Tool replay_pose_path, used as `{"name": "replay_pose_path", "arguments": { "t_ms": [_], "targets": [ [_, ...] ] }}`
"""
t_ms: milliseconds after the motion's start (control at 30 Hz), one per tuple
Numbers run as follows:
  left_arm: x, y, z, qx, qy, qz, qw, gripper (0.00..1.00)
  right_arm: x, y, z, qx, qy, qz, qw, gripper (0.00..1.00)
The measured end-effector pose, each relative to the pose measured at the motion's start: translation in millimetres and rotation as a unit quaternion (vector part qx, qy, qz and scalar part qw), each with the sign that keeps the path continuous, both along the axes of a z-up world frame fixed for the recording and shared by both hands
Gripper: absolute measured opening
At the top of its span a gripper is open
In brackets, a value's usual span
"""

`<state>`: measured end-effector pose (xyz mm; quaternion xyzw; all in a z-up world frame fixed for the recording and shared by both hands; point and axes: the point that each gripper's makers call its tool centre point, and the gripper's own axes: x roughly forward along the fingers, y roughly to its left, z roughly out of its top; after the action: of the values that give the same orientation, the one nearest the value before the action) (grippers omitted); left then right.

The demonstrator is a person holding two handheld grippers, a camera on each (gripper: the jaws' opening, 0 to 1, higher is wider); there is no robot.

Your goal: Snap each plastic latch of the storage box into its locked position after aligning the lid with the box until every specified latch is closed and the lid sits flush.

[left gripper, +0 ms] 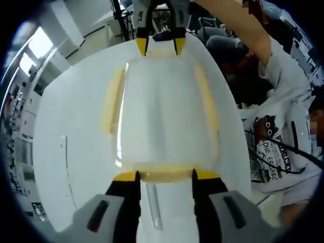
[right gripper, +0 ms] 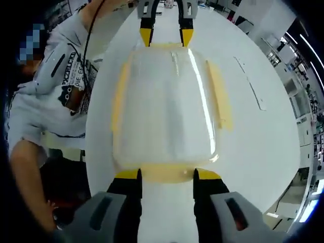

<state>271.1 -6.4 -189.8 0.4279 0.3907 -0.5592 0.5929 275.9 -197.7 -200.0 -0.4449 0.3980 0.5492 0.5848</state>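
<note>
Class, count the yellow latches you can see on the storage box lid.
4: one at each gripper's end and one along each long side of the storage box.

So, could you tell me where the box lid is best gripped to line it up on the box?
Grip the lid at its two short ends, one gripper from each end, along its length. The yellow latches there protrude as narrow strips that fit between open jaws, as the left gripper and right gripper are placed now. The top looks too broad.
</note>
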Motion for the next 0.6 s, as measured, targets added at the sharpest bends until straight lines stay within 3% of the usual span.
{"name": "replay_pose_path", "arguments": {
  "t_ms": [267, 600],
  "targets": [
    [-3.6, 29.7, 1.0, -0.011, 0.003, 0.012, 0.9999, 0.39, 2.7, 30.5, 7.7, 0.012, -0.001, 0.016, 0.9998, 0.38],
    [-8.7, 59.0, 0.6, -0.020, 0.008, 0.038, 0.9991, 0.39, 7.2, 59.8, 4.0, 0.027, 0.001, 0.039, 0.9989, 0.38]
  ]
}}
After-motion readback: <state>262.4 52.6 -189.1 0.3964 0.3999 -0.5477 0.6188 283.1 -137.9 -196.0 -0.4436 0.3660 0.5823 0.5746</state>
